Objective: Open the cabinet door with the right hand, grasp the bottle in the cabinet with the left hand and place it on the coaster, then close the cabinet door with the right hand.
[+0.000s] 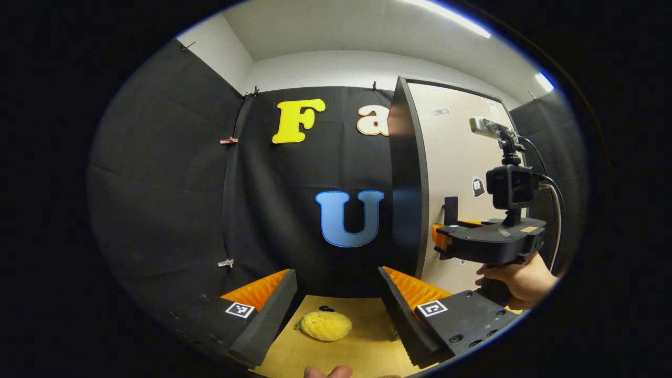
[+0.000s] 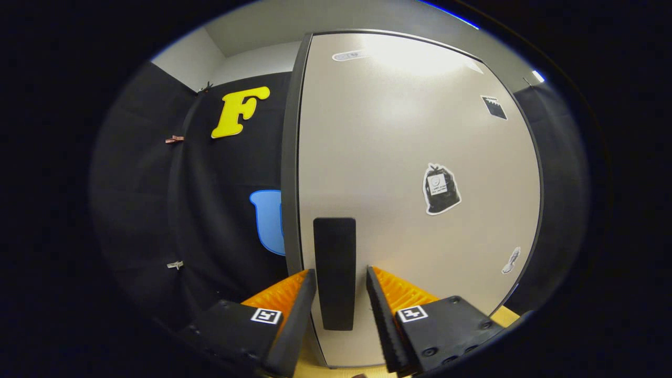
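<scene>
right gripper (image 2: 338, 294) open, fingers either side of cabinet door (image 2: 415, 173) handle (image 2: 334, 273), not pinching; left gripper (image 1: 336, 294) open, empty, yellow plush (image 1: 324, 325) just below.

One cabinet (image 2: 409, 157) is being counted, with one door and one dark handle (image 2: 334, 273) on it. Four stickers are being seen on the door in the right gripper view — a bag-shaped one (image 2: 441, 189), a dark square one (image 2: 493, 107), a pale oval one (image 2: 350, 54) and a small one (image 2: 511, 261) low down. Two grippers are being shown — the left (image 1: 336, 299) and the right (image 1: 440, 240). One hand (image 1: 520, 281) is being counted, one yellow plush toy (image 1: 325, 325), one table (image 1: 362, 352) and three clips (image 1: 229, 140) on the cloth.
</scene>
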Demonstrator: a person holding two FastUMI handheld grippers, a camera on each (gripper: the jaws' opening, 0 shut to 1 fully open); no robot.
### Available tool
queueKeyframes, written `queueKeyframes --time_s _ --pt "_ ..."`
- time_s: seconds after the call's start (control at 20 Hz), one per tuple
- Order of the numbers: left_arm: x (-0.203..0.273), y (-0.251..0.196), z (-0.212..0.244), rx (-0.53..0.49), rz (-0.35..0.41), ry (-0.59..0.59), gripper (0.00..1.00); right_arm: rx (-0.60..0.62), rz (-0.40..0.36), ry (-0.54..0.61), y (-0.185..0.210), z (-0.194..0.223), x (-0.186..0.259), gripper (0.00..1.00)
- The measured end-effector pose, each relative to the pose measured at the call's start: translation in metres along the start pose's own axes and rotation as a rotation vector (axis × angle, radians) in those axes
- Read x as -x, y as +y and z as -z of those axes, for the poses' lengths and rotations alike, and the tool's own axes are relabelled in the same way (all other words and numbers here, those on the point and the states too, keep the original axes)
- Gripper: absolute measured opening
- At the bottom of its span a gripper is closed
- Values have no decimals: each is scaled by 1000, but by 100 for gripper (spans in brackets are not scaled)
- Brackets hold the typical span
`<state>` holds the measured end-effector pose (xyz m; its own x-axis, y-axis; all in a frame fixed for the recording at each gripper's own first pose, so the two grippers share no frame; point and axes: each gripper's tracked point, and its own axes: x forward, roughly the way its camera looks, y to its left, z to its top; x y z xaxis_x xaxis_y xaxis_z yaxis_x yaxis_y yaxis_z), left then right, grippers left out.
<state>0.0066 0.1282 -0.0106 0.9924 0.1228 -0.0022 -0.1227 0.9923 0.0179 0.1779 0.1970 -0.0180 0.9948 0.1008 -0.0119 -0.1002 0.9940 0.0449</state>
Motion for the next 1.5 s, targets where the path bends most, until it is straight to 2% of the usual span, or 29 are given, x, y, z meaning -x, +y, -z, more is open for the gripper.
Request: queueKeyframes --time_s 0.1,0.15,0.2,0.25,0.3,0.45,1.0,1.5 --pt "1 3 1 -7 -6 2 96 3 -4 -20 0 -3 5 52" --pt "1 3 3 -8 -7 4 96 -2 6 -27 0 -5 3 37" --pt "2 4 3 -6 -6 5 96 -11 -5 -17 1 -3 4 29" --pt "3 3 3 -1 -5 8 96 -17 -19 -8 0 -3 3 29" --pt "4 2 3 6 -3 9 96 -17 -37 -2 1 -2 4 22" --pt "9 -1 2 9 -9 8 96 -8 -69 -5 2 -4 8 22" --pt "25 -21 -15 5 -8 -18 96 -3 -229 10 3 -18 78 22" --pt "45 -64 -24 21 37 -37 96 -27 -266 18 -32 -27 136 22"
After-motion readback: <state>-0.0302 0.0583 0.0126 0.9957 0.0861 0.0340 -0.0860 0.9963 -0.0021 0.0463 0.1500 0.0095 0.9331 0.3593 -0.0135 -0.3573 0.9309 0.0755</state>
